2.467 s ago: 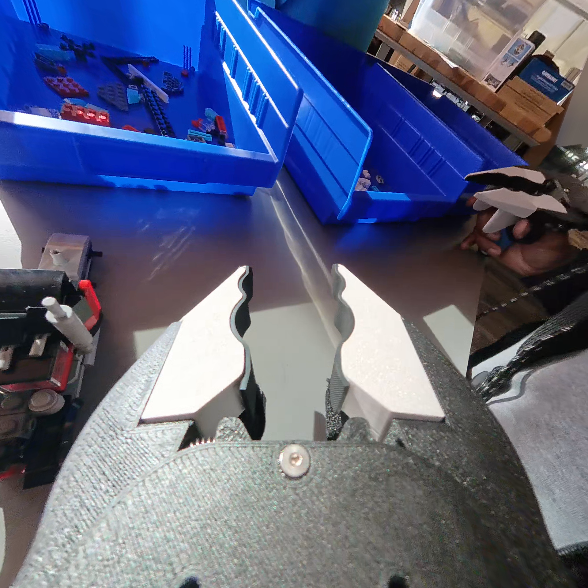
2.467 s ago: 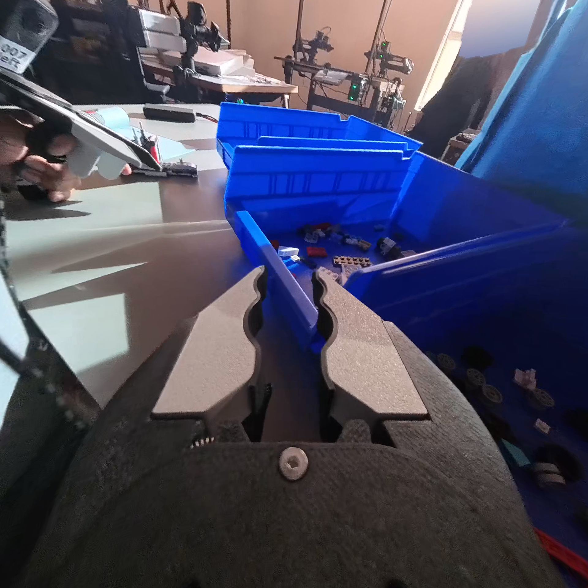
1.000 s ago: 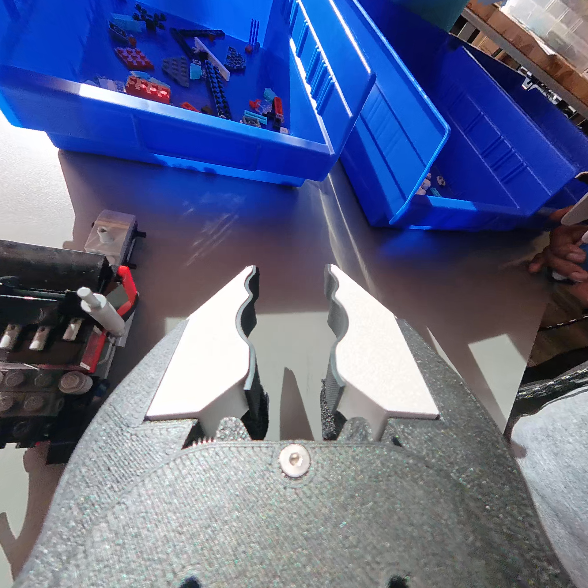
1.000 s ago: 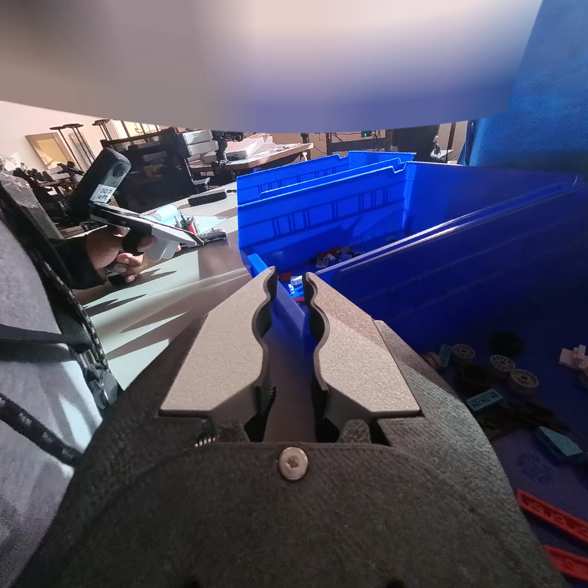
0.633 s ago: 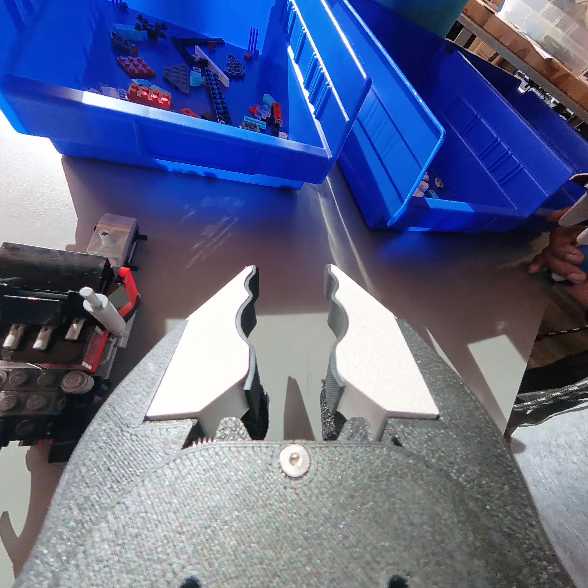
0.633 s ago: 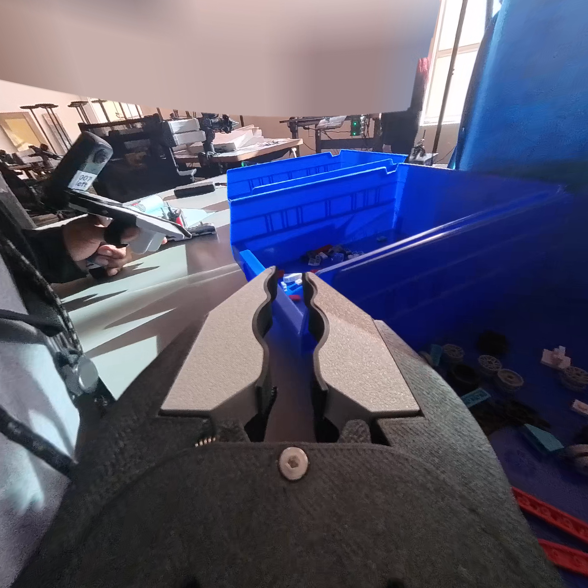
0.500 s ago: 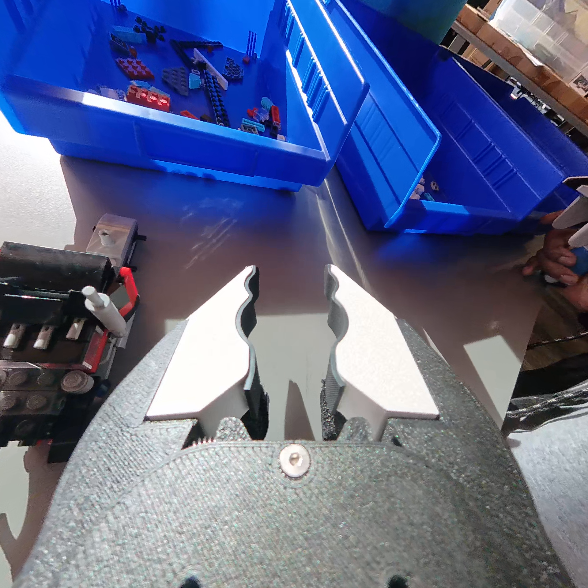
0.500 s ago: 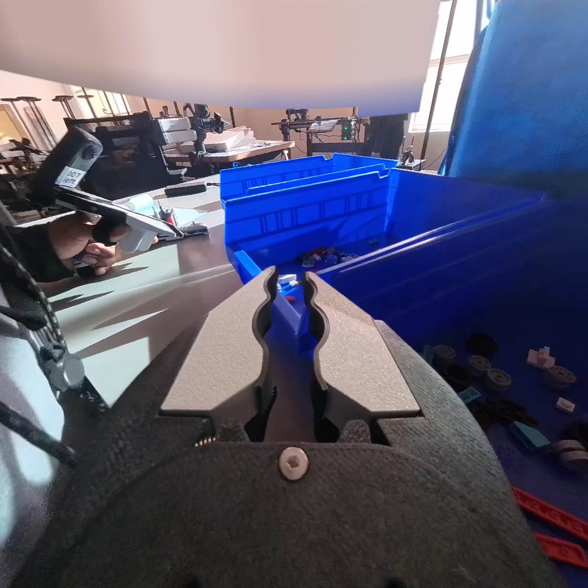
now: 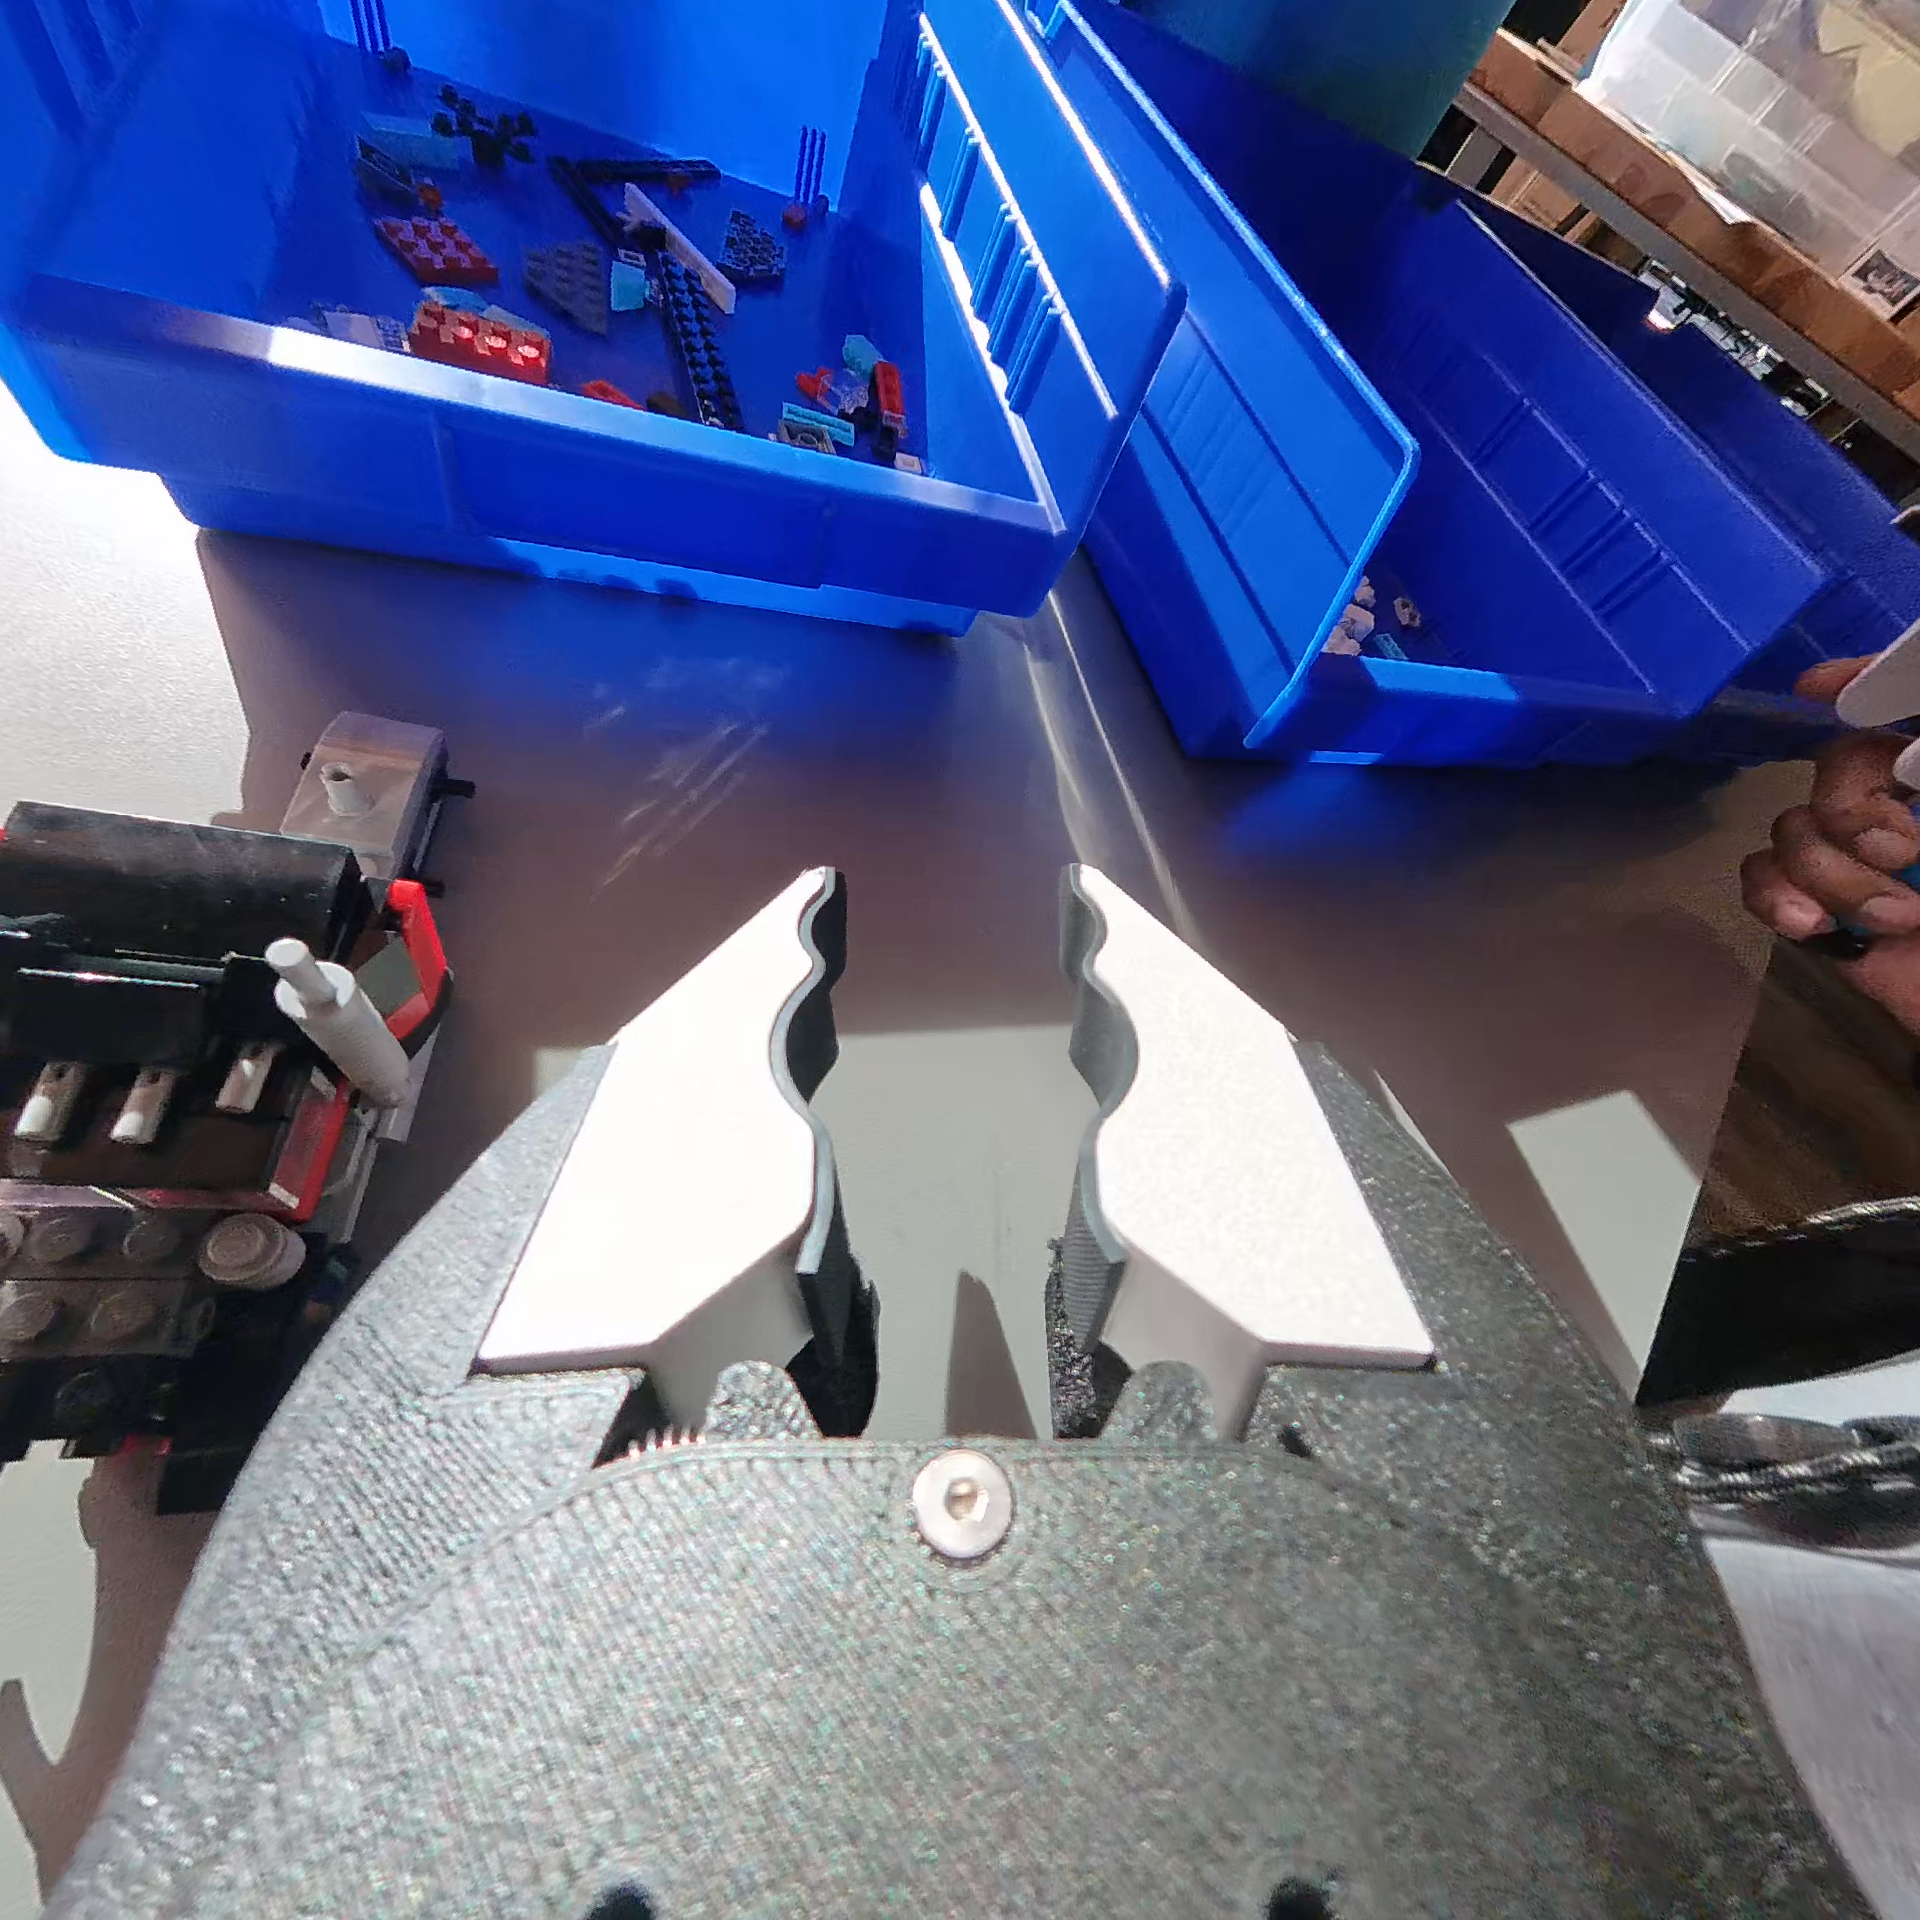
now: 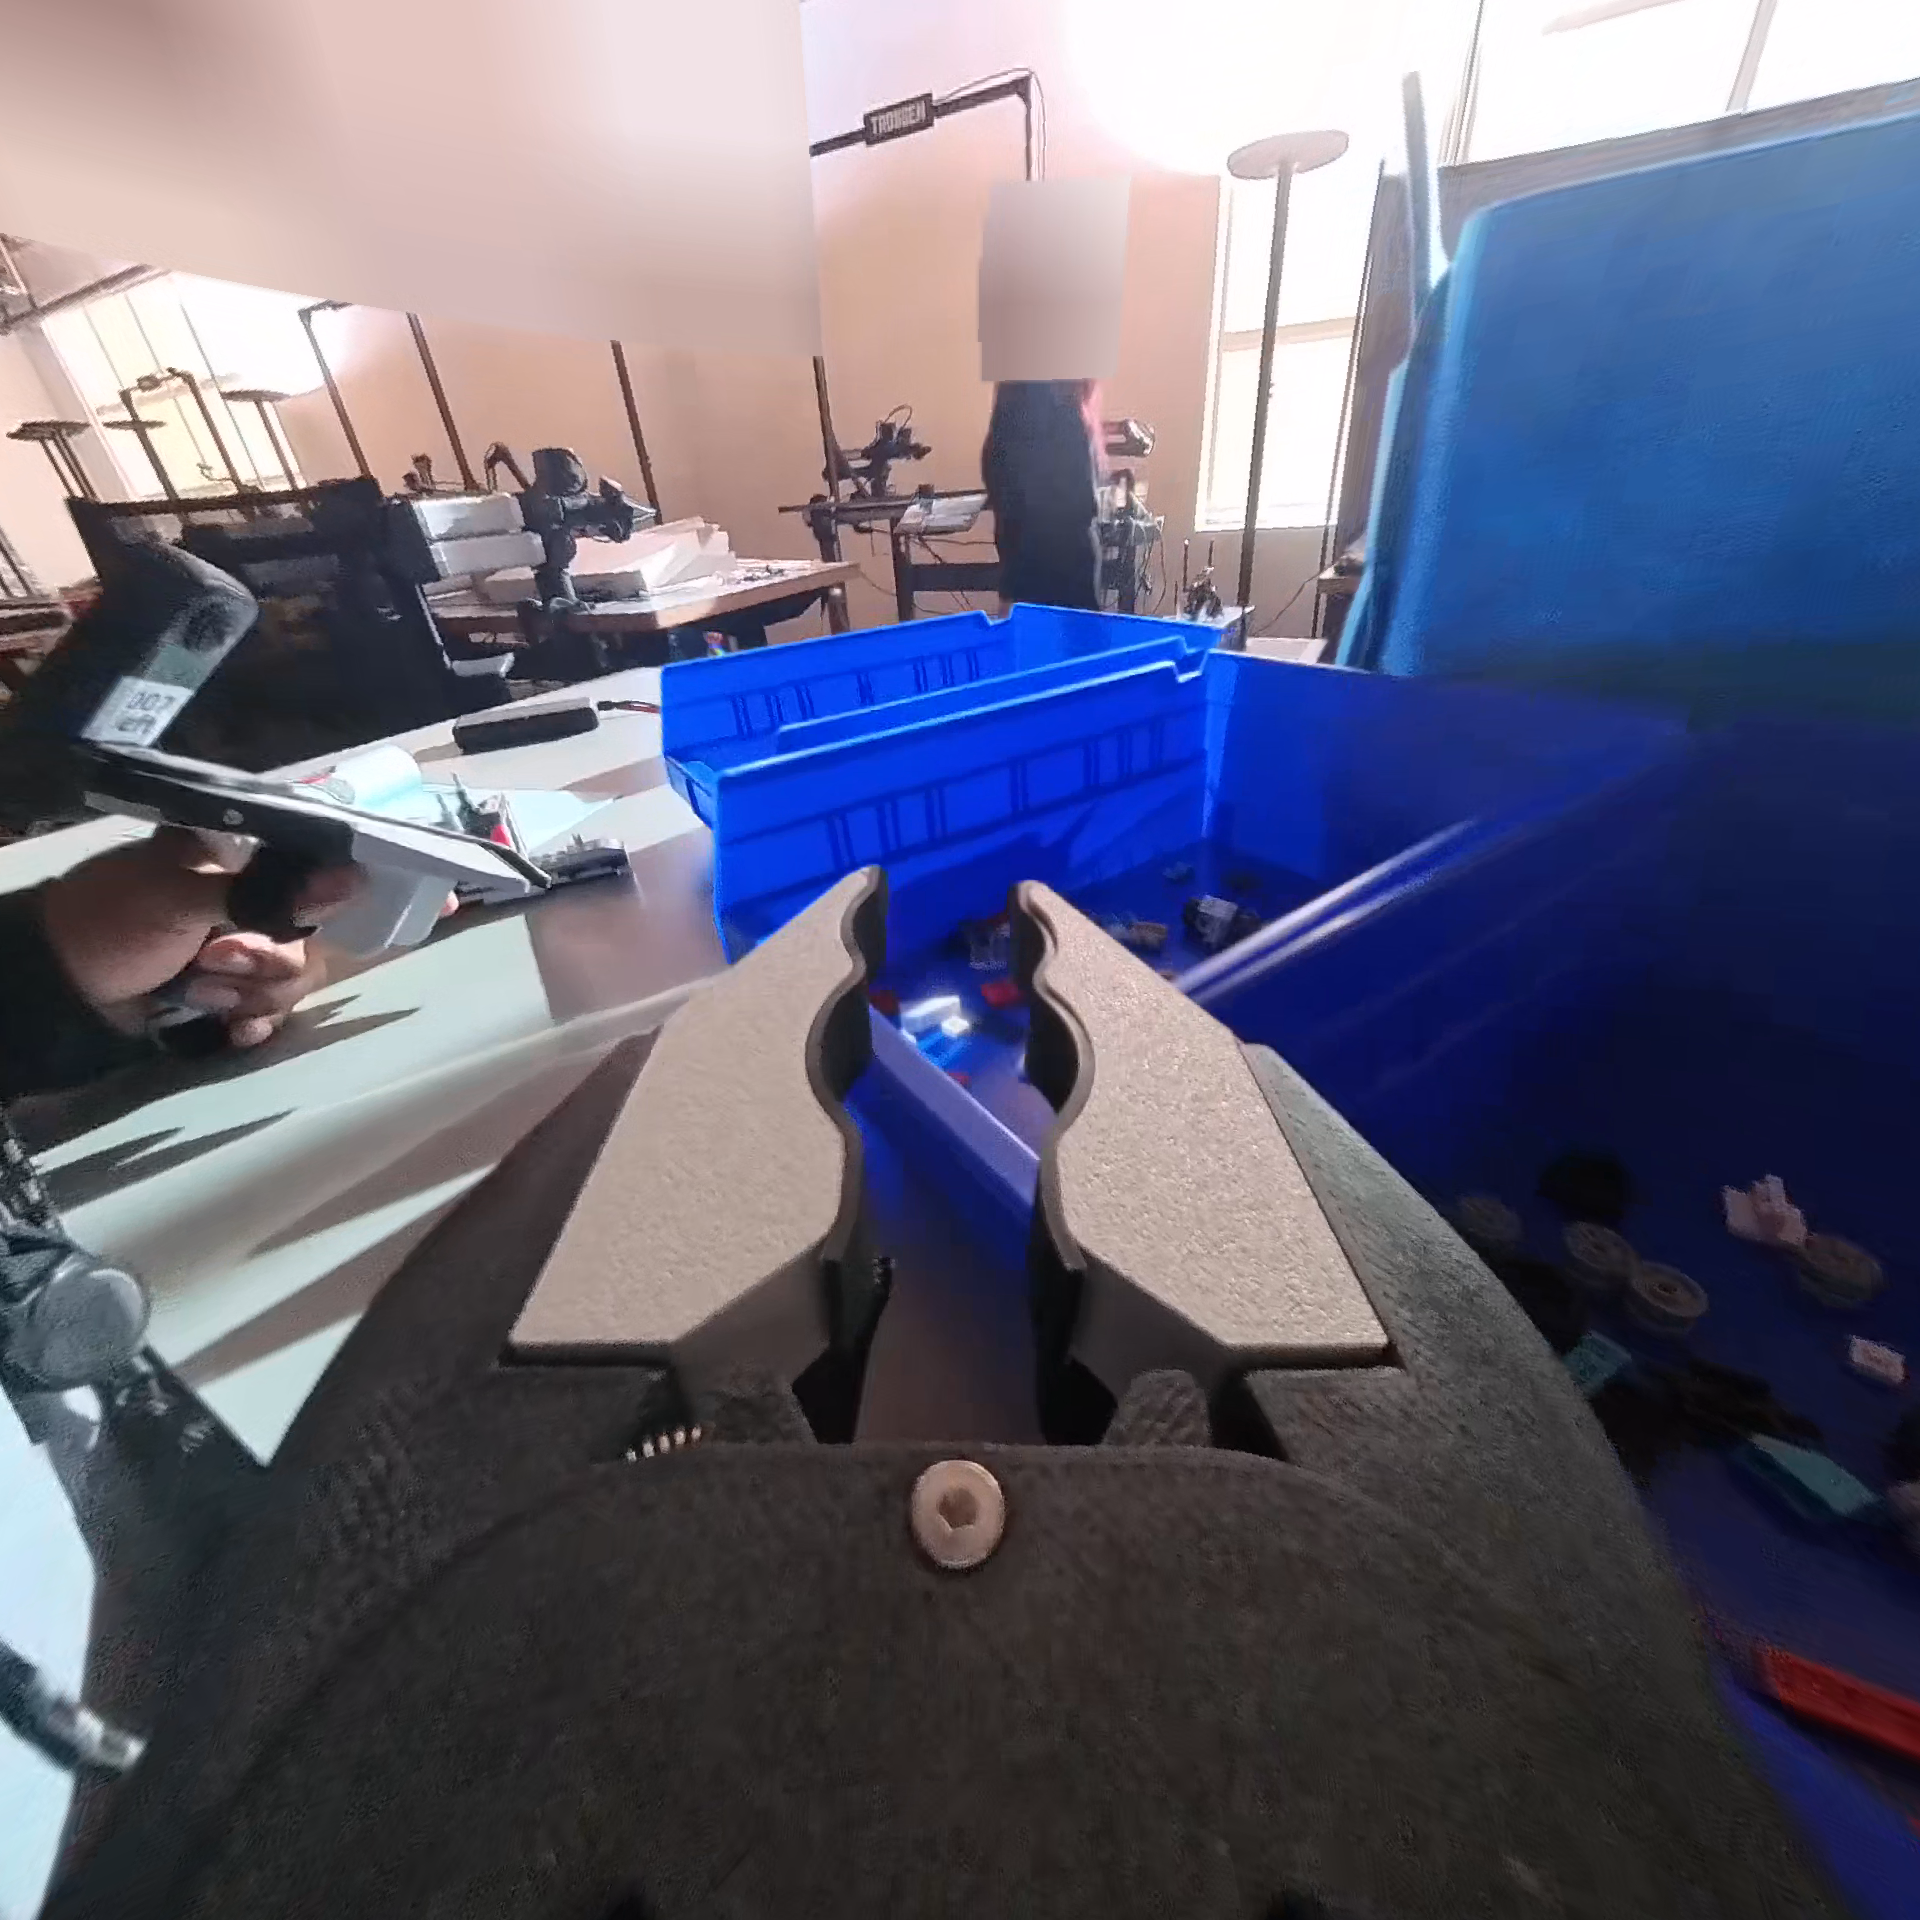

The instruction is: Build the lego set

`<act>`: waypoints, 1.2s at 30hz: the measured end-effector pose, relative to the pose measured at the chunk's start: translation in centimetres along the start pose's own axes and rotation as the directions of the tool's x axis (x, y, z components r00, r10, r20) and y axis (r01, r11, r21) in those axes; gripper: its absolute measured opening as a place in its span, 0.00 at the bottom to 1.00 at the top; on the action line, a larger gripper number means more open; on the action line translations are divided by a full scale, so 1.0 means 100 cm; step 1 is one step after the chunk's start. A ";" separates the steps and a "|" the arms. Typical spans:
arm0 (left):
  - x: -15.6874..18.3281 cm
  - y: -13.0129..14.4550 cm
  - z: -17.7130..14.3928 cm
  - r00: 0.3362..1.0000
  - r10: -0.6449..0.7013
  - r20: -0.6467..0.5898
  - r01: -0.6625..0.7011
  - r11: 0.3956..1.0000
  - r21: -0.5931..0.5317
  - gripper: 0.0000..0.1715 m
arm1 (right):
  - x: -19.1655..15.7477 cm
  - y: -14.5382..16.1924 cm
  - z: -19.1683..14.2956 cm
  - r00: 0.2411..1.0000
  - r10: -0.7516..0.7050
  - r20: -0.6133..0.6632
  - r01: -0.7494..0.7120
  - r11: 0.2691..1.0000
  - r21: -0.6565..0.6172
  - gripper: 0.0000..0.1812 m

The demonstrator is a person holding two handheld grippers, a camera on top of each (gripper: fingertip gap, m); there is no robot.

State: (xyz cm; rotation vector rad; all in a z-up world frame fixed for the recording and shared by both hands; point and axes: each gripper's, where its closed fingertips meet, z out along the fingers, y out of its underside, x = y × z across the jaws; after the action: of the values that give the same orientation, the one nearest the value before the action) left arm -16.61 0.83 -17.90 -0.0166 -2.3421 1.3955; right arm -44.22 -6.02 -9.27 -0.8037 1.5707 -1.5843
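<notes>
Presently, findings by item:
Left gripper (image 9: 945, 914): fingers apart, nothing between them, hanging over bare table (image 9: 935, 748); it has risen slightly over the last seconds, widening the view of the bins.
Right gripper (image 10: 940, 914): fingers apart with a narrower gap, empty; it has swung from the bin wall toward the middle bin (image 10: 956, 790) and opened a little since a second ago.
Meaning: judged a search for the next piece, none yet picked.
Lego model (image 9: 177, 1049): partly built, black and red, on the table just left of the left gripper, untouched.
Loose pieces: far-left bin (image 9: 623, 499) holds plates and beams; wheels (image 10: 1662, 1299) lie in the nearest bin.
Obstructions: the bin's front wall (image 10: 956, 1132) stands between the right gripper and the pieces.
</notes>
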 end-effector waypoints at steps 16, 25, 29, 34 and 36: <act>0.011 0.000 0.000 0.997 0.019 -0.081 -0.019 1.000 -0.002 0.24 | -0.100 0.029 0.089 0.989 0.072 0.127 -0.056 0.990 -0.128 0.18; 0.020 -0.013 -0.016 0.970 -0.044 -0.238 0.069 0.993 0.098 0.24 | -0.112 0.050 0.112 0.994 0.059 0.089 -0.041 0.980 -0.195 0.18; 0.021 -0.019 -0.024 0.959 -0.058 -0.277 0.101 0.984 0.144 0.24 | -0.111 0.051 0.113 0.995 0.060 0.080 -0.043 0.979 -0.201 0.18; 0.017 -0.023 -0.034 0.972 -0.034 -0.235 0.083 0.975 0.206 0.25 | -0.112 0.055 0.115 0.995 0.058 0.085 -0.037 0.972 -0.230 0.18; 0.015 -0.023 -0.041 0.976 -0.037 -0.216 0.087 0.970 0.228 0.25 | -0.112 0.056 0.116 0.994 0.066 0.084 -0.044 0.971 -0.236 0.18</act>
State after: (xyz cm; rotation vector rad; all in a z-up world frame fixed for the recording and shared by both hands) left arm -16.08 3.47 -13.79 -0.0210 -1.9778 1.5510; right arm -28.13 -2.38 -13.44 -0.9367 1.7186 -1.3193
